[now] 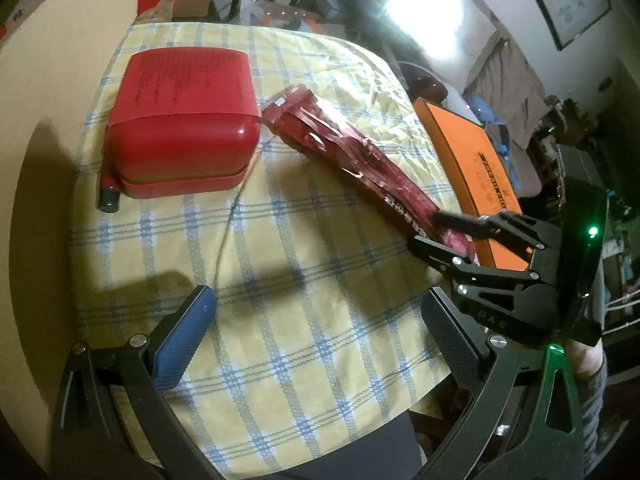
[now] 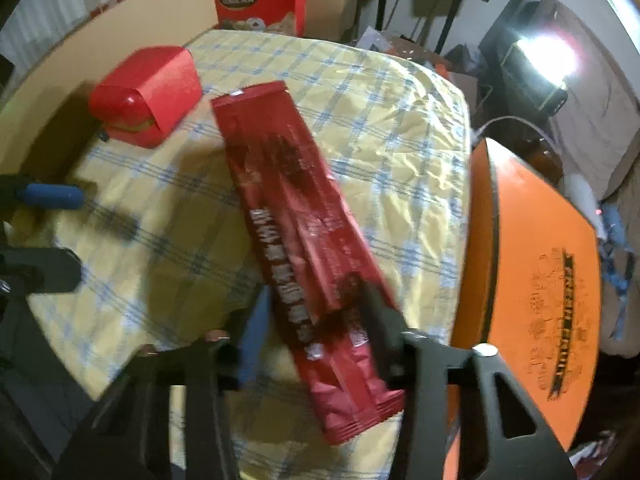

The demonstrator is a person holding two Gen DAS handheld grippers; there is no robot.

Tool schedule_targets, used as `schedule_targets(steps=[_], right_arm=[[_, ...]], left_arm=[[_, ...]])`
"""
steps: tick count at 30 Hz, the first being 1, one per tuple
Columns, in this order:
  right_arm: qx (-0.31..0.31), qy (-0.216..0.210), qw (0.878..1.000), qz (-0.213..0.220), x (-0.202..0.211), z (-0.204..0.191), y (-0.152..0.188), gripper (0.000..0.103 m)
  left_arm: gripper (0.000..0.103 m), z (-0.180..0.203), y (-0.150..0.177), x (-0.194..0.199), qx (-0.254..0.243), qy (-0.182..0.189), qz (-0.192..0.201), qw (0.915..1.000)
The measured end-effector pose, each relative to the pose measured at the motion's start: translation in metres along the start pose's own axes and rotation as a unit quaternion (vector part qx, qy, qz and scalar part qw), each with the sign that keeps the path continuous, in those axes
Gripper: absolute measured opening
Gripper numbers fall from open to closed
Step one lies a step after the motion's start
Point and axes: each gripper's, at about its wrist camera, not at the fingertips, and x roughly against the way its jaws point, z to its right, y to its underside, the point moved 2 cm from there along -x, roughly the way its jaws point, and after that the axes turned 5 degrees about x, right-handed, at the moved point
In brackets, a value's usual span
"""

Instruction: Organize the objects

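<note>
**Desk:** What is the right claw (image 1: pixel 438 232) doing?

**Photographer:** It is gripping the near end of a long red packet (image 2: pixel 296 240), one finger pressing on each side. The packet is lying slantwise across the yellow checked cloth (image 1: pixel 300 260) that is covering the counter. Its far end is pointing toward a red box (image 1: pixel 180 128) and sitting just beside that box's corner. The right wrist view is blurring around the fingers, so the left wrist view is giving the clearer look at the grip.

**Desk:** And the left claw (image 1: pixel 318 300)?

**Photographer:** It is hanging over the near part of the cloth with its jaws standing wide apart, blue pad on one side and black pad on the other. It is holding nothing, and only bare cloth is showing between the fingers. It is staying well apart from the packet and the red box.

**Desk:** What else is sitting around the packet?

**Photographer:** A small dark cylinder (image 1: pixel 108 196) is resting against the red box on the side away from the packet. A flat orange box (image 2: pixel 540 260) reading "FRESH FRUIT" is lying just off the cloth's edge, beside the right claw. A red carton (image 2: pixel 260 0) is standing upright beyond the far end of the counter. Part of a person's hand (image 1: pixel 584 360) is showing behind the right claw's body.
</note>
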Motion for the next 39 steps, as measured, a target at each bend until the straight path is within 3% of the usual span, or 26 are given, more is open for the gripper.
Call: schedule_targets(steps=[1, 6, 15, 18, 21, 23, 25, 33, 39], right_arm=[[-0.008, -0.015, 1.0, -0.001, 0.001, 0.0, -0.001, 0.019], [-0.014, -0.01, 1.0, -0.001, 0.002, -0.005, -0.001, 0.016], [-0.09, -0.086, 0.992, 0.017, 0.016, 0.006, 0.006, 0.005], [-0.083, -0.077, 0.993, 0.019, 0.022, 0.005, 0.008, 0.005], [-0.054, -0.029, 0.998, 0.029, 0.029, 0.005, 0.007, 0.011], [-0.045, -0.011, 0.998, 0.033, 0.031, 0.008, 0.006, 0.03], [-0.043, -0.003, 0.998, 0.034, 0.031, 0.014, 0.007, 0.035], [-0.062, -0.022, 0.998, 0.023, 0.018, 0.032, 0.017, 0.035], [-0.079, -0.055, 0.995, 0.027, 0.015, 0.032, 0.022, 0.036]], left_arm=[[0.102, 0.001, -0.001, -0.001, 0.0, 0.003, -0.001, 1.0], [0.102, 0.009, -0.002, -0.004, 0.006, 0.022, -0.007, 0.9997], [0.102, 0.027, -0.009, -0.019, 0.02, 0.049, -0.022, 0.9983], [0.102, 0.027, -0.015, -0.025, 0.039, 0.067, -0.03, 0.9965], [0.102, 0.027, -0.019, -0.031, 0.051, 0.069, -0.035, 0.9957], [0.102, 0.03, -0.02, -0.033, 0.047, 0.063, -0.034, 0.9963], [0.101, 0.034, -0.021, -0.035, 0.045, 0.061, -0.035, 0.9965], [0.097, 0.048, -0.024, -0.047, 0.036, 0.058, -0.041, 0.9968], [0.087, 0.055, -0.027, -0.055, 0.033, 0.057, -0.047, 0.9967]])
